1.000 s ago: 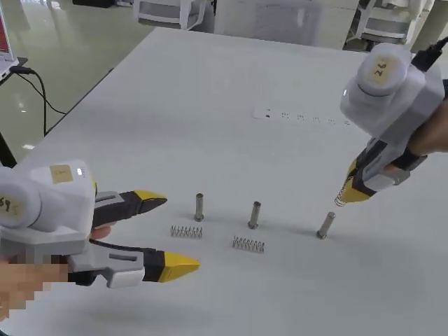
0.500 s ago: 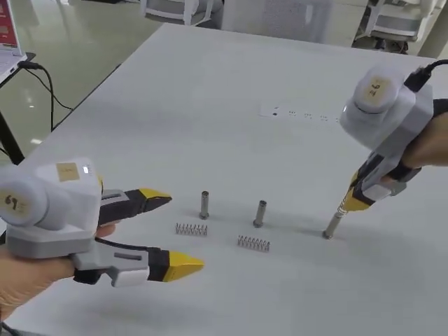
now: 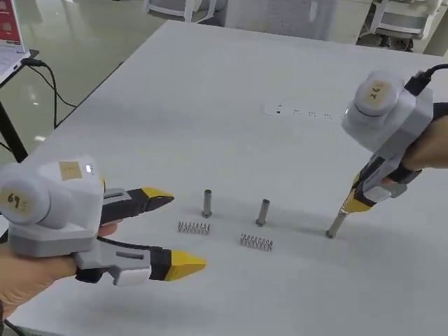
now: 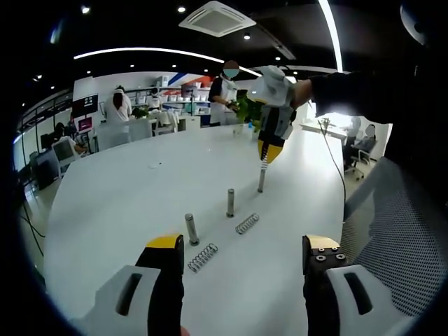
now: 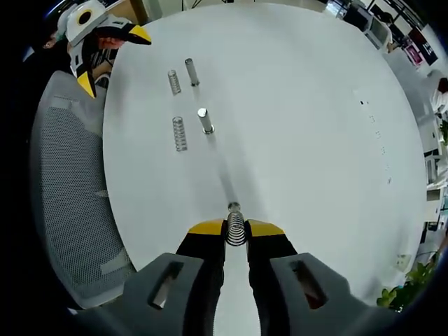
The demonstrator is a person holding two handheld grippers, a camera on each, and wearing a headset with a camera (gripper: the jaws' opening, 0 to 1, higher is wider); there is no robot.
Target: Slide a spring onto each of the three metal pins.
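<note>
Lowered since a second ago, the right tool (image 3: 349, 205), clamped on a spring (image 5: 236, 229), sets it on the pin (image 3: 335, 226) nearest the right edge of the table (image 3: 231, 105), so the first threading seems underway and next calls for sliding it down in line, then releasing; the left tool (image 3: 187, 230) waits, jaws apart.

Table (image 3: 231, 105): three pins upright in a row. First spring (image 3: 194, 227) lies just before left pin (image 3: 207, 203), second spring (image 3: 256, 242) before middle pin (image 3: 263, 211). Third spring (image 5: 236, 231) sits in right gripper (image 3: 355, 201), over right pin (image 3: 336, 225).
</note>
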